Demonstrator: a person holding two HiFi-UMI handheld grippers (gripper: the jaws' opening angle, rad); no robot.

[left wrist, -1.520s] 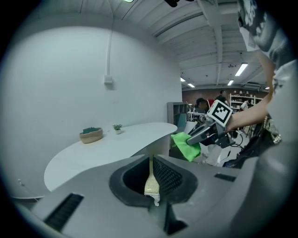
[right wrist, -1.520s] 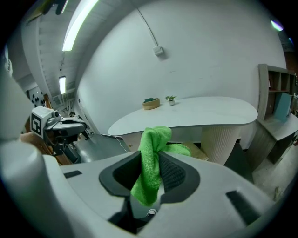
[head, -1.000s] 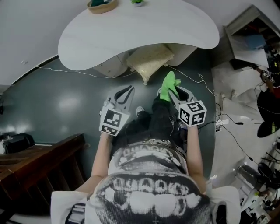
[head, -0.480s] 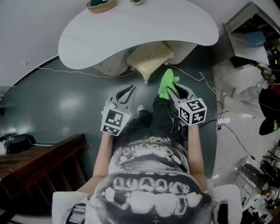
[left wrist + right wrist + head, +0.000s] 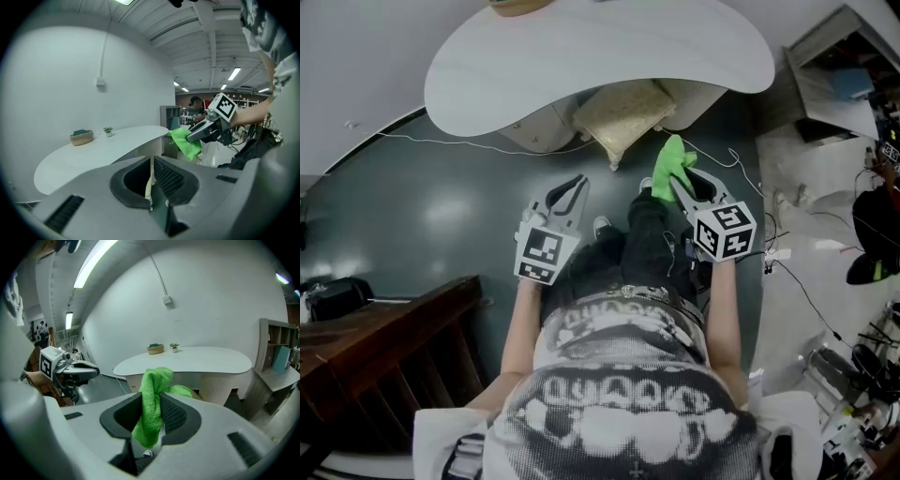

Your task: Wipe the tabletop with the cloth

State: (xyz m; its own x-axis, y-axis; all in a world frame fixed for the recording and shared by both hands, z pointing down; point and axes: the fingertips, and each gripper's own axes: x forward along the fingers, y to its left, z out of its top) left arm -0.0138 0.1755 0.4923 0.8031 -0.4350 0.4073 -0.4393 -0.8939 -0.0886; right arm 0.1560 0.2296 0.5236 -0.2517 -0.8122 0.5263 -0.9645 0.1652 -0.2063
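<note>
Nearest me, at waist height, the left tongs (image 5: 574, 186) are clenched on nothing, jaws pressed together, and they sit about where they were a second ago. Just right of them the right tongs (image 5: 692, 183) are clamped on the green cloth (image 5: 671, 166), which bunches above the jaws and hangs below them. That pair has moved: over the last second it has carried the cloth farther and a little right, toward the near edge of the white table (image 5: 581, 66). I read that as approach only. The cloth is in the air, short of the table, and no wiping has begun.

Dark wooden furniture (image 5: 384, 342) closes off the near left. The grey floor (image 5: 441, 216) between me and the table is open apart from a thin cable (image 5: 469, 145). A pale cushion (image 5: 621, 114) lies at the table's base, partly under its near edge. The tabletop is broad and bare across its near and middle parts, its curved edge rounding off at right. At its far side stand a basket (image 5: 155, 349) and a small plant (image 5: 174, 347), and I would stop strokes short of them. A shelf unit (image 5: 274, 357) stands right of the table.
</note>
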